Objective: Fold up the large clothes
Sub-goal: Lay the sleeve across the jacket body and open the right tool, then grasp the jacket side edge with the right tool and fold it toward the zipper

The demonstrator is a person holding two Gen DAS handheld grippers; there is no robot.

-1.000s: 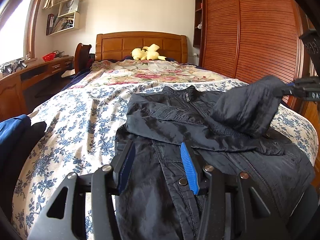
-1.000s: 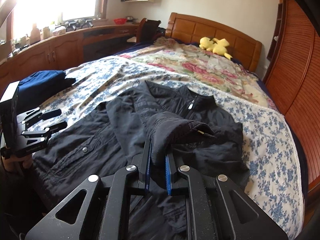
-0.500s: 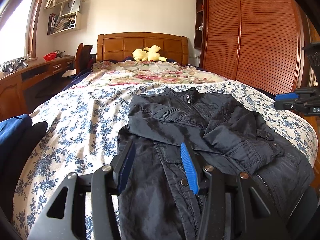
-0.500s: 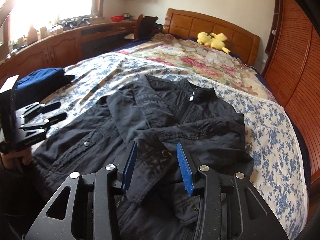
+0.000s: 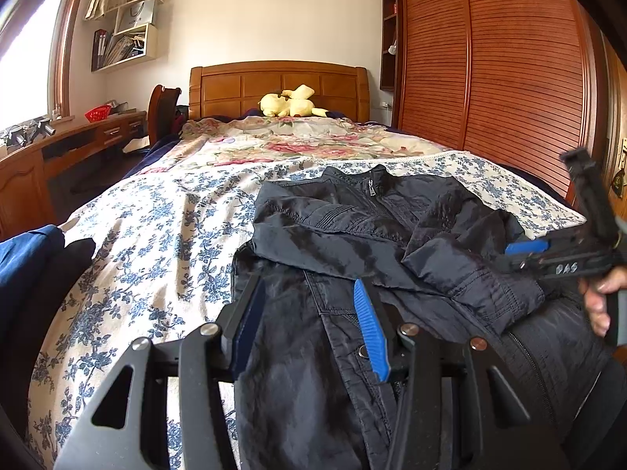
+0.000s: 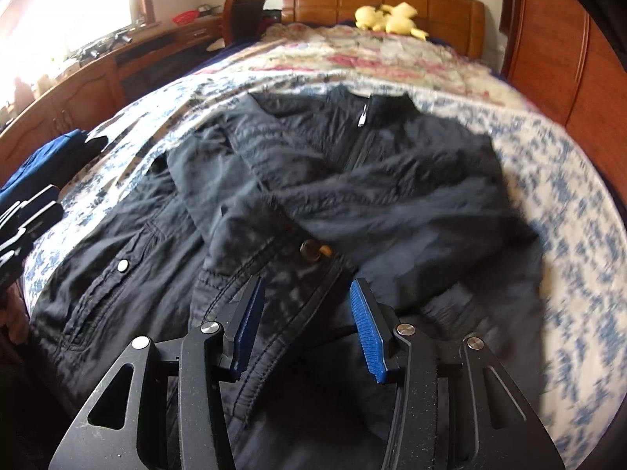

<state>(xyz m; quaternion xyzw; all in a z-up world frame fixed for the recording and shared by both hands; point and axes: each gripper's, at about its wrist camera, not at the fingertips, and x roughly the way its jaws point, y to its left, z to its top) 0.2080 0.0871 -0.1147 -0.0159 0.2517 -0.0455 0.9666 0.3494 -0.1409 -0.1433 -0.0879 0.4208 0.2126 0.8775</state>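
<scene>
A dark navy jacket [image 5: 352, 235] lies front up on the floral bed cover, collar toward the headboard. Both sleeves are folded across its chest; the right sleeve's cuff [image 6: 274, 270] with a brown button lies on top. My left gripper [image 5: 309, 313] is open and empty, hovering over the jacket's lower left front. My right gripper [image 6: 307, 313] is open and empty just above the cuff; it also shows in the left wrist view [image 5: 548, 254], low over the jacket's right side. The jacket also fills the right wrist view [image 6: 352, 180].
The bed cover [image 5: 156, 243] extends left and beyond the jacket. Folded blue clothes [image 5: 27, 250] lie at the bed's left edge. A yellow plush toy [image 5: 290, 103] sits by the wooden headboard. A desk [image 5: 58, 149] runs along the left wall, a slatted wardrobe [image 5: 490, 78] along the right.
My right gripper carried the right sleeve across the jacket's chest, opened and let it drop there, then moved down low over the jacket. My left gripper stayed still and open.
</scene>
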